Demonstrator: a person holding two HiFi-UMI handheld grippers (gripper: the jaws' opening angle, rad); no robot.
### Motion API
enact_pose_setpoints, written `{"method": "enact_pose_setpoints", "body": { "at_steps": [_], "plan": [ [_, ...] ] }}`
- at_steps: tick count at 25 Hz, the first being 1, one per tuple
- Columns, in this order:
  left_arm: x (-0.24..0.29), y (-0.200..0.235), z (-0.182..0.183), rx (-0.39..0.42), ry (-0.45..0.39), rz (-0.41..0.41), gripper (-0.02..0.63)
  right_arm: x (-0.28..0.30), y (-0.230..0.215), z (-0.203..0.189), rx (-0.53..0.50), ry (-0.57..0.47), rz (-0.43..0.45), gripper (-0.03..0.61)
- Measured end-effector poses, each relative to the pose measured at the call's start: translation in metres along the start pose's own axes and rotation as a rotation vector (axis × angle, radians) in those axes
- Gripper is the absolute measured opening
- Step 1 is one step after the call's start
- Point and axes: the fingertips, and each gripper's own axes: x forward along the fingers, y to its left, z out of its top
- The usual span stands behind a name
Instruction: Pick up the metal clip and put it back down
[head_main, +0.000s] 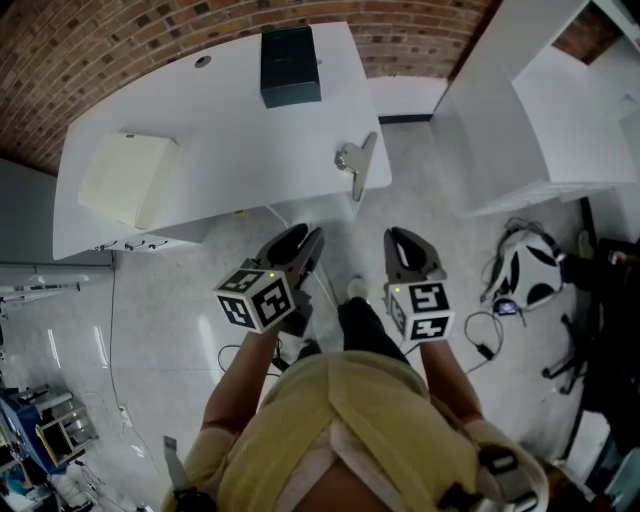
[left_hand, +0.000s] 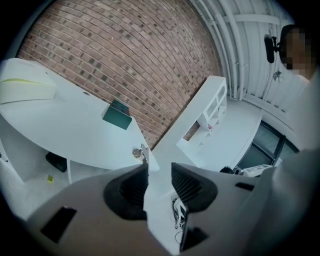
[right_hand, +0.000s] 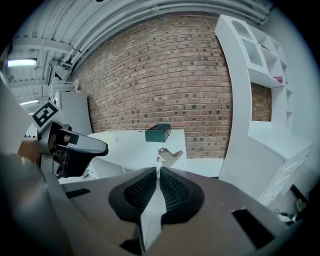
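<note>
Finds the metal clip (head_main: 355, 162) resting on the white table (head_main: 200, 150), at its near right corner and close to the edge, gripped by nothing. Shows the left gripper (head_main: 305, 237) hanging over the floor in front of the table, jaws apart and empty, and the right gripper (head_main: 400, 240) beside it, jaws pressed together on nothing, both well short of the clip. Risks, judging from that spot, nudging the clip off the edge with a jaw tip on the way in, with so little table on its near side. Risks also a pinch on only 1 thin, shiny handle, likely to let the clip twist or slip out on the lift. Needs the right jaws parted first for any pick with that side; closed like this, would probably only push. Leaves a dark green box (head_main: 290, 65) far back on the table and a cream pad (head_main: 125, 178) at the left, both well apart from the clip and out of the way. Puts a white shelf unit (head_main: 540, 110) to the right, across a strip of floor, perhaps near enough to catch a wide swing. Notes cables (head_main: 487, 340) and a helmet (head_main: 528, 272) on the floor at the right, and nothing between the 2 grippers and the clip.
</note>
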Motion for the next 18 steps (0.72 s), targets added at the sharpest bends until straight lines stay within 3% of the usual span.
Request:
{"method": "enact_pose_setpoints", "body": {
  "at_steps": [18],
  "plan": [
    [0.143,0.037,0.026,-0.063,0.061,0.103,0.124,0.064,-0.097,-0.005,0.03,0.088,0.017,0.005]
  ]
}}
